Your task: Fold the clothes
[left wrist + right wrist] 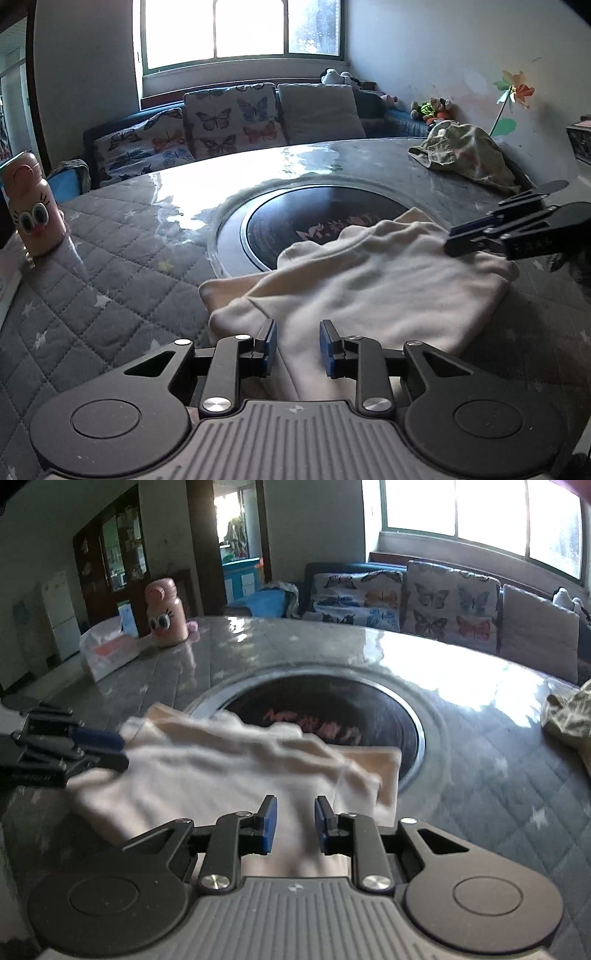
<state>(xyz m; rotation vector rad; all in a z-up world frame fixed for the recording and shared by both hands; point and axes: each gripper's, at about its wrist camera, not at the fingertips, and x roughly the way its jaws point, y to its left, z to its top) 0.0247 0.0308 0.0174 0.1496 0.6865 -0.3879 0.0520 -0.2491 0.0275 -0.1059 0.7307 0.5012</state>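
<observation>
Garment: cream sweatshirt-like garment (pixel 369 288), lying rumpled and partly folded on the counter (pixel 122 280), its far edge overlapping the dark round inset (pixel 295 218) at the counter's middle.
Left tongs: my left tongs (pixel 298 349) are low over the near end of the garment; cream cloth runs between the blue pads (pixel 271 345) with a gap showing on both sides, so they stand a little apart and are not squeezing it. Seen from the right wrist view, these tongs (pixel 123 751) reach in from the left, tips at the garment's edge.
Right tongs: my right tongs (pixel 295 825) are set narrowly apart over the other end of the garment, cloth lying between and under the pads; whether they pinch it I cannot tell from this view. In the left wrist view the same tongs (pixel 448 245) come in from the right with the tips nearly together, down on the cloth.
Counter: large round top with a grey quilted star-print cover under a glossy clear sheet, bright with window glare.
Other things on it: a pink cartoon-face bottle (pixel 31 210) at the left edge, a crumpled olive-green garment (pixel 465 155) at the far right, and a white plastic bag (pixel 109 651) near the bottle.
Room: a sofa with butterfly-print cushions (pixel 229 118) under a big bright window (pixel 240 29), soft toys (pixel 434 109) and a paper pinwheel (pixel 513 90) by the wall, and a dark glass-front cabinet (pixel 110 550) beside a doorway.
</observation>
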